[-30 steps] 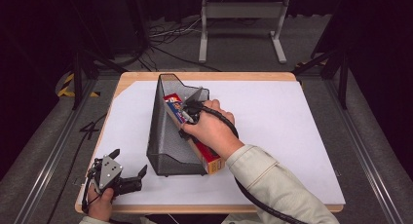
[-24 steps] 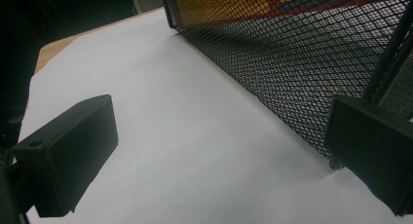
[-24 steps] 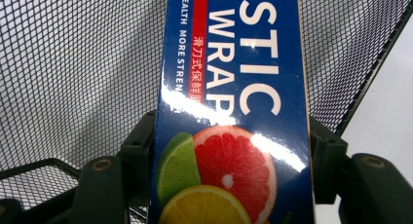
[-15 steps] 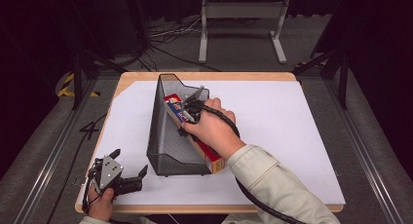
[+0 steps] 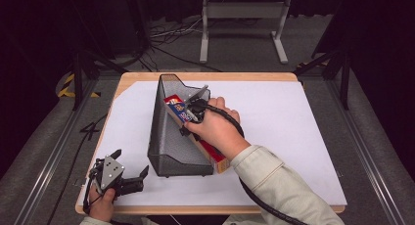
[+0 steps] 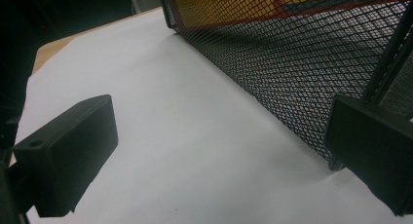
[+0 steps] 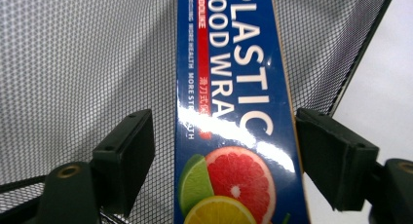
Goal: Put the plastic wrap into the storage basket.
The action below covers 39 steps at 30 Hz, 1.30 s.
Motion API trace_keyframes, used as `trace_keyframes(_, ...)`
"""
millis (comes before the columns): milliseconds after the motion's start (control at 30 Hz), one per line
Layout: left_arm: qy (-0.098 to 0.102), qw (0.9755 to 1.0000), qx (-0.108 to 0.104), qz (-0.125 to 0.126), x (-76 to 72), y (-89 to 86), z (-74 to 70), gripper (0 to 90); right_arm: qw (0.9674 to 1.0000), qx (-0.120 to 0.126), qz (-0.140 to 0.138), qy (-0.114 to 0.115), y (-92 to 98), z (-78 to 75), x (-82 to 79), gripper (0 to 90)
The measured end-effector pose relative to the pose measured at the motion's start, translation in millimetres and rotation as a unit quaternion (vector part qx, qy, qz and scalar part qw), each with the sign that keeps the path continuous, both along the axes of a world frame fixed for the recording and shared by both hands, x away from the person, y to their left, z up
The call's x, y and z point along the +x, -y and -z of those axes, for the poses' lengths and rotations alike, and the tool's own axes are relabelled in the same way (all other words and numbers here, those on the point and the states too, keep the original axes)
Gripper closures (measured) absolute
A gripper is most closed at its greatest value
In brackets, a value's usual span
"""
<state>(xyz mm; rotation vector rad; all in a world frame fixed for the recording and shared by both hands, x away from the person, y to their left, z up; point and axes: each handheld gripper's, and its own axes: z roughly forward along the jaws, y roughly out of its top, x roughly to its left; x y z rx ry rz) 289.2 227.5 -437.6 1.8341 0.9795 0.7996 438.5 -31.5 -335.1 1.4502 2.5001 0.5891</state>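
A long blue plastic food wrap box (image 5: pixel 218 159) lies slanted in a black mesh holder (image 5: pixel 166 137) in the middle of the table. My right gripper (image 5: pixel 194 110) is over the box's upper part, in a hand that rests on it. In the right gripper view its jaws have just been opening. The box (image 7: pixel 234 87) runs between the pads, which stand off it on both sides of my right gripper (image 7: pixel 224 156). My left gripper (image 5: pixel 131 162) sits at the table's front left, open and empty, with its jaws (image 6: pixel 219 151) facing the mesh wall (image 6: pixel 292 63).
A white sheet (image 5: pixel 293 137) covers the wooden table top. Beyond the far edge stand a white metal stand (image 5: pixel 242 19) and loose cables (image 5: pixel 166 36) on the floor. Metal rails run along both sides of the table.
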Motion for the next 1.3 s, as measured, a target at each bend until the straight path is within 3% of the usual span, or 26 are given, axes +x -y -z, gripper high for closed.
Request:
trace_keyframes(167, 0.000, 1.0000, -0.001, 0.001, 1.3, 0.0, -0.3, 0.0, 0.9994, 0.021, -0.003, 0.026, 6.7, -11.5, -2.9, 23.1)
trace_keyframes(267, -0.001, 1.0000, -0.002, 0.000, 0.9, -0.3, 0.1, 0.1, 0.9970, 0.049, -0.013, 0.059, 12.3, -20.5, -6.3, 21.4)
trace_keyframes(367, 0.000, 1.0000, -0.002, -0.002, -0.5, -1.5, 0.1, 0.1, 0.9950, 0.065, -0.016, 0.074, 16.1, -25.2, -9.2, 20.7)
trace_keyframes(433, 0.001, 1.0000, -0.004, -0.005, -1.5, -2.0, -0.6, 0.1, 0.9908, 0.090, -0.027, 0.097, 23.7, -29.7, -13.8, 20.7)
trace_keyframes(467, 0.001, 1.0000, -0.004, -0.005, -1.5, -2.0, -0.6, 0.0, 0.9908, 0.090, -0.027, 0.097, 23.7, -29.7, -13.8, 20.7)
trace_keyframes(500, 0.000, 1.0000, -0.004, -0.005, -1.4, -1.8, -0.4, 0.0, 0.9868, 0.107, -0.036, 0.115, 30.2, -32.0, -17.0, 20.5)
trace_keyframes(733, 0.001, 1.0000, -0.003, -0.004, 0.5, -1.2, -0.7, 0.1, 0.9731, 0.142, -0.065, 0.169, 51.2, -39.8, -23.2, 19.4)
trace_keyframes(867, 0.002, 1.0000, -0.002, -0.003, 0.7, -0.9, -1.1, 0.1, 0.9700, 0.147, -0.069, 0.181, 60.2, -41.5, -26.9, 19.3)
trace_keyframes(1000, 0.003, 1.0000, -0.002, -0.003, 0.2, -0.8, -1.5, 0.0, 0.9704, 0.145, -0.064, 0.182, 66.0, -41.2, -27.9, 19.3)
trace_keyframes(1300, 0.002, 1.0000, -0.005, -0.006, -1.0, -2.2, -1.4, 0.1, 0.9691, 0.166, -0.059, 0.173, 95.1, -43.2, -30.9, 18.9)
